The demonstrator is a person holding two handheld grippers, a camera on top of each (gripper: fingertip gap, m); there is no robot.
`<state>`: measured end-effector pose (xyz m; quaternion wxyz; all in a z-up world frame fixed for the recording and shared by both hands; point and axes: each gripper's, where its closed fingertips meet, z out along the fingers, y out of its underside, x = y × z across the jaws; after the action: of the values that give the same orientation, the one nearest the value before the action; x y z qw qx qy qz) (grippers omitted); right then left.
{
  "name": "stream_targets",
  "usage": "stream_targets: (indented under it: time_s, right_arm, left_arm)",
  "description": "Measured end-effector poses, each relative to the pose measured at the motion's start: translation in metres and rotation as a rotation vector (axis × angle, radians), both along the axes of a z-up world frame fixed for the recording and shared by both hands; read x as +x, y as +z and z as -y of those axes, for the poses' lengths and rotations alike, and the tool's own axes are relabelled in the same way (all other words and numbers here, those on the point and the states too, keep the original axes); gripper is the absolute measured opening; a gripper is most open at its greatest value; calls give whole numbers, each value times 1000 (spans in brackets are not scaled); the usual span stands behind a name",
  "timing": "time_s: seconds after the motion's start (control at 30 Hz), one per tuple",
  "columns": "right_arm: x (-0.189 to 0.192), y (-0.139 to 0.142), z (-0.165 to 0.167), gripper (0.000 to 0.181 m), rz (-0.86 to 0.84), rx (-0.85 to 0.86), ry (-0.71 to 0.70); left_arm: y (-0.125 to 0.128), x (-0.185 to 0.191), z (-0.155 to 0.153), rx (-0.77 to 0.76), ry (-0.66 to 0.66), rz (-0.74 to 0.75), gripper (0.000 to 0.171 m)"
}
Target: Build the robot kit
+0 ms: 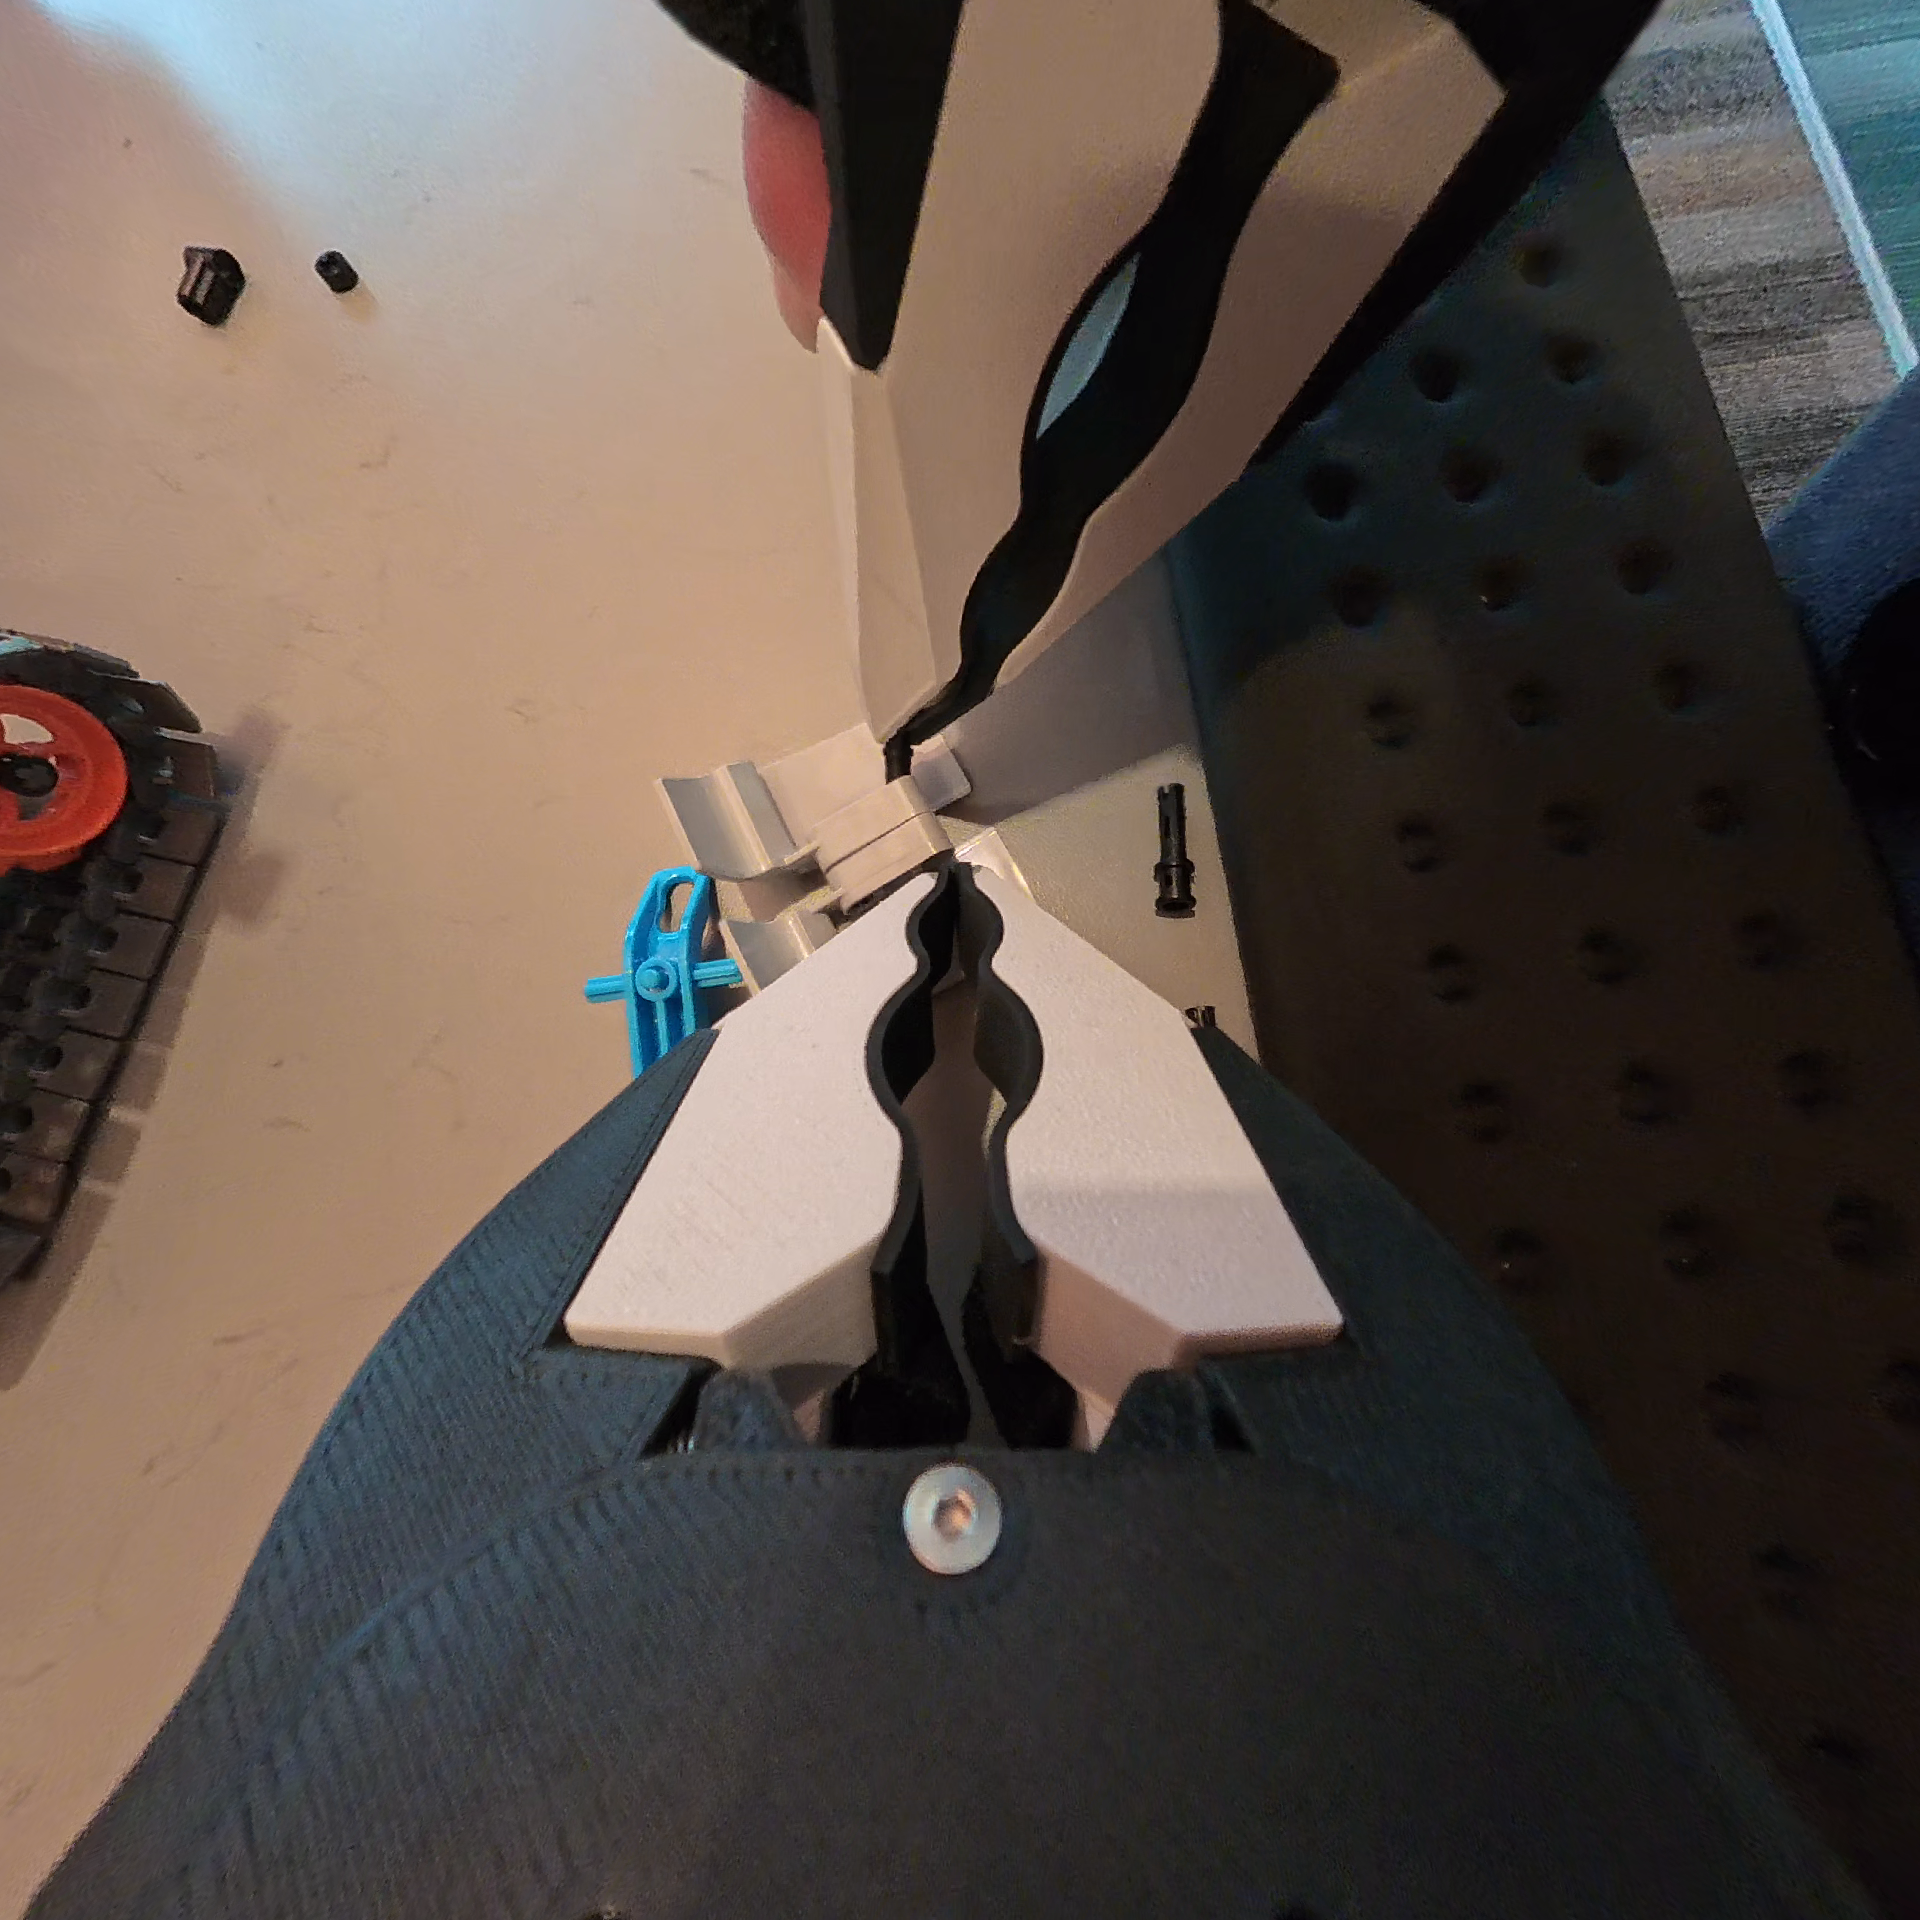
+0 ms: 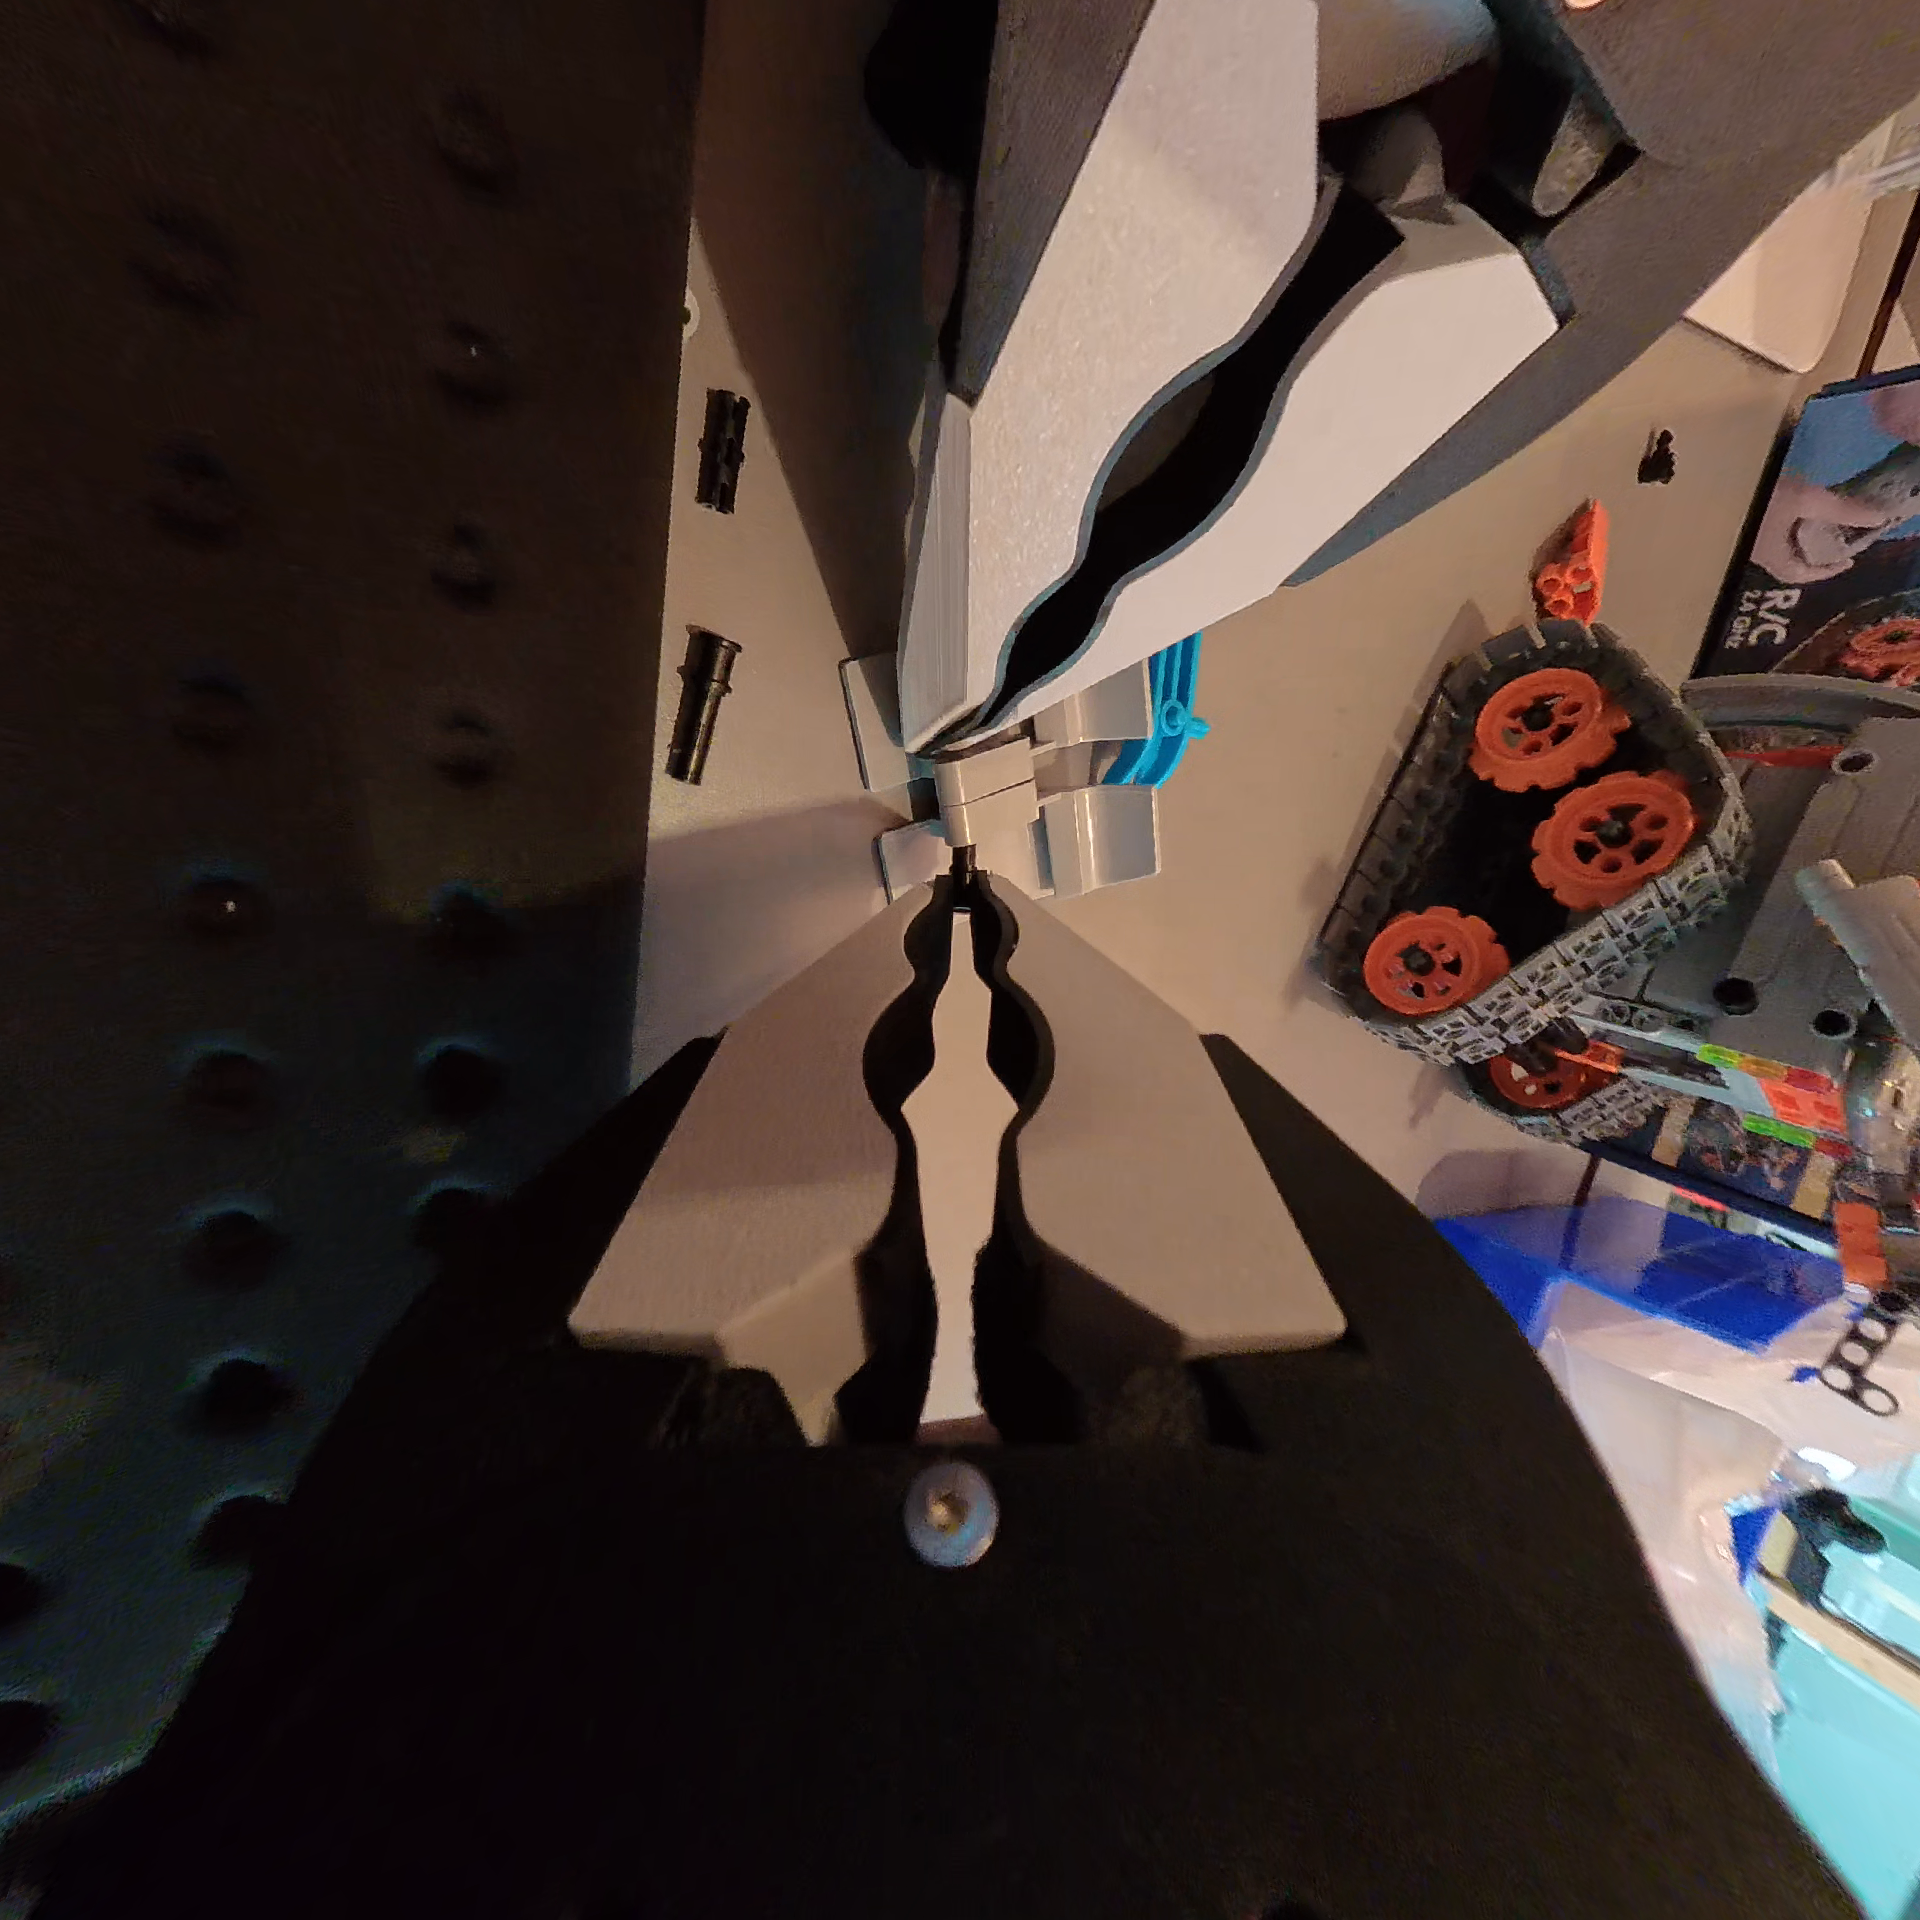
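My left gripper (image 1: 951, 883) is shut on a small grey brick assembly (image 1: 873, 826) and holds it over the white table (image 1: 468, 520). A blue lever piece (image 1: 665, 966) is attached to the assembly's left side. My right gripper (image 2: 964, 902) is shut on a small black pin (image 2: 964, 871), and the pin's end touches the grey assembly (image 2: 1081, 831). In the left wrist view the right gripper (image 1: 899, 750) comes down from the top onto the assembly. In the right wrist view the left gripper (image 2: 956, 743) comes in from the top, with the blue piece (image 2: 1169, 717) behind it.
A long black pin (image 1: 1172, 847) lies near the table edge, and two black pins (image 2: 701, 717) (image 2: 724, 452) show in the right wrist view. A black perforated panel (image 1: 1558, 831) borders the table. A tracked vehicle with orange wheels (image 2: 1538, 852), a box (image 2: 1829, 540) and plastic bags (image 2: 1714, 1507) stand nearby. Two small black parts (image 1: 211, 283) lie far left. Both grippers' tips are close together, under 4 cm apart. It is some 5 cm from my left tips to the blue lever piece (image 1: 665, 966). My right wrist view (image 2: 1163, 725) looks at it from another angle.
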<state>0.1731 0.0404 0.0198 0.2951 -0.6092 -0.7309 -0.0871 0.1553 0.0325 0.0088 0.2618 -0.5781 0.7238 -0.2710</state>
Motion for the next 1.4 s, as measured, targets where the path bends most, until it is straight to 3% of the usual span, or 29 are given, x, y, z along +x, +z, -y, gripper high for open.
stream_targets:
  time_s: [0.93, 1.4]
  right_arm:
    - [-1, 1, -1, 0, -492, -545, 218]
    - [-3, 3, 4, 0, -534, -655, 232]
  left_arm:
    - [0, 1, 8, -143, -210, -9, 0]
    - [0, 1, 7, -185, -259, -25, 0]
